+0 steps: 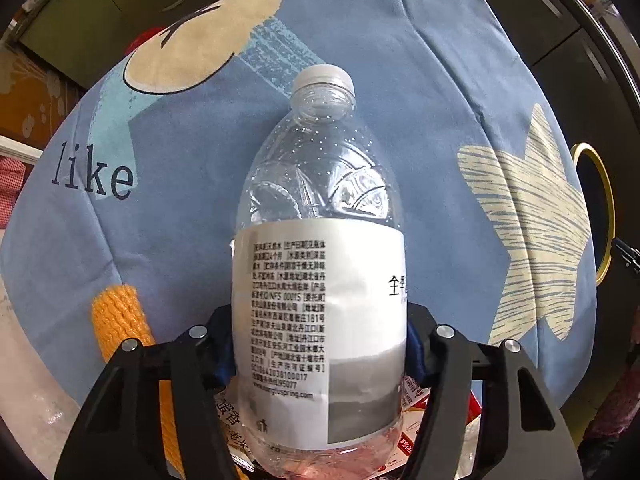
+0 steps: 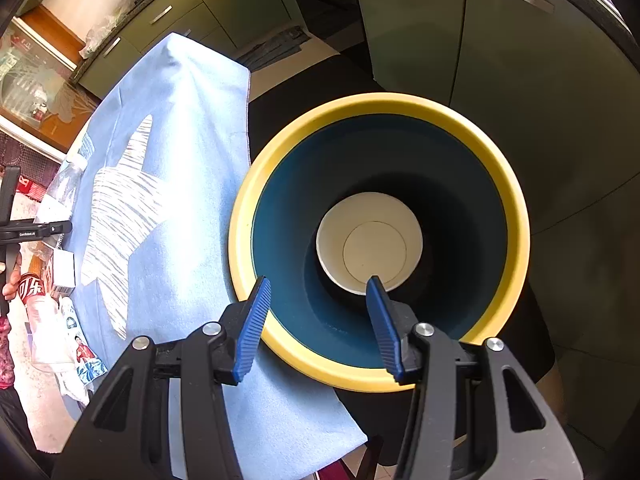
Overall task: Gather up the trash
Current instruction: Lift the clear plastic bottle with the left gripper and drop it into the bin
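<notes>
A clear plastic water bottle point(image 1: 320, 280) with a white cap and a white printed label lies on the blue patterned cloth point(image 1: 160, 240). My left gripper point(image 1: 318, 320) points down on it, and both blue pads press the label's sides, so it is shut on the bottle. In the right wrist view my right gripper point(image 2: 318, 284) stands open with nothing between its fingers, over the near rim of a round bin point(image 2: 516, 208). The bin has a yellow rim and a dark blue inside. A white paper cup point(image 2: 368, 236) lies at its bottom.
Printed wrappers point(image 1: 420, 400) and a yellow knitted thing point(image 1: 116, 316) lie near the bottle's base. In the right wrist view a cola bottle point(image 2: 36, 300) and wrappers point(image 2: 84, 356) lie at the left, past the cloth point(image 2: 180, 160). Green cabinets point(image 2: 520, 60) stand behind the bin.
</notes>
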The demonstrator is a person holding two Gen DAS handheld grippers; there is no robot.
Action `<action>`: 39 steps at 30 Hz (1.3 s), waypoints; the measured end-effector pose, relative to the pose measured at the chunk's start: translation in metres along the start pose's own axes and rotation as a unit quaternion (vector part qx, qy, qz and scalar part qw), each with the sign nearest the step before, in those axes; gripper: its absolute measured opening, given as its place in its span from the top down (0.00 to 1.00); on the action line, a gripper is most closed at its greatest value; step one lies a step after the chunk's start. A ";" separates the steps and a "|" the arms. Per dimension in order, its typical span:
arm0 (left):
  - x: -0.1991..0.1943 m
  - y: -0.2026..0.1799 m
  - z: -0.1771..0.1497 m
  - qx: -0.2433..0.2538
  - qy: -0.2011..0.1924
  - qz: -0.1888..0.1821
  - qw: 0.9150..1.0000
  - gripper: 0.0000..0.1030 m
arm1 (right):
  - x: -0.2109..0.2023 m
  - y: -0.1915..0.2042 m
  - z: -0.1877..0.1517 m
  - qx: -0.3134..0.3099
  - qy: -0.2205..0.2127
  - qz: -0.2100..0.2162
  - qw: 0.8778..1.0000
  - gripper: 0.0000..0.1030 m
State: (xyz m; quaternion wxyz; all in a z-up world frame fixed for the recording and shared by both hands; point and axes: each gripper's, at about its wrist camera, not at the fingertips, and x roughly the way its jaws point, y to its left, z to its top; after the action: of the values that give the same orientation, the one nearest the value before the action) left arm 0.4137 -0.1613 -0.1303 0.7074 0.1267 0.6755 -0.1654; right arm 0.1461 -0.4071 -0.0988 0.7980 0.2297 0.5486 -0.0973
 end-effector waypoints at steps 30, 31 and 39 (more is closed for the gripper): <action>-0.113 -0.198 -0.015 0.183 -0.093 -0.044 0.978 0.41 | -0.055 -0.054 -0.056 0.017 -0.081 0.021 0.996 0.54; -0.111 -0.211 -0.015 0.195 -0.091 -0.048 0.975 0.41 | -0.059 -0.060 -0.062 0.021 -0.087 0.020 0.996 0.54; -0.063 -0.333 -0.001 0.283 -0.038 -0.071 0.956 0.41 | -0.082 -0.097 -0.094 0.047 -0.110 0.005 0.993 0.54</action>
State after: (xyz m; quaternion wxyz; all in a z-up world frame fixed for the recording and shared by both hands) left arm 0.2757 -0.4606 -0.0532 0.6540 0.2669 0.5807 -0.4047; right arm -0.0026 -0.4560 -0.0757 0.8424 0.2580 0.4509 -0.1433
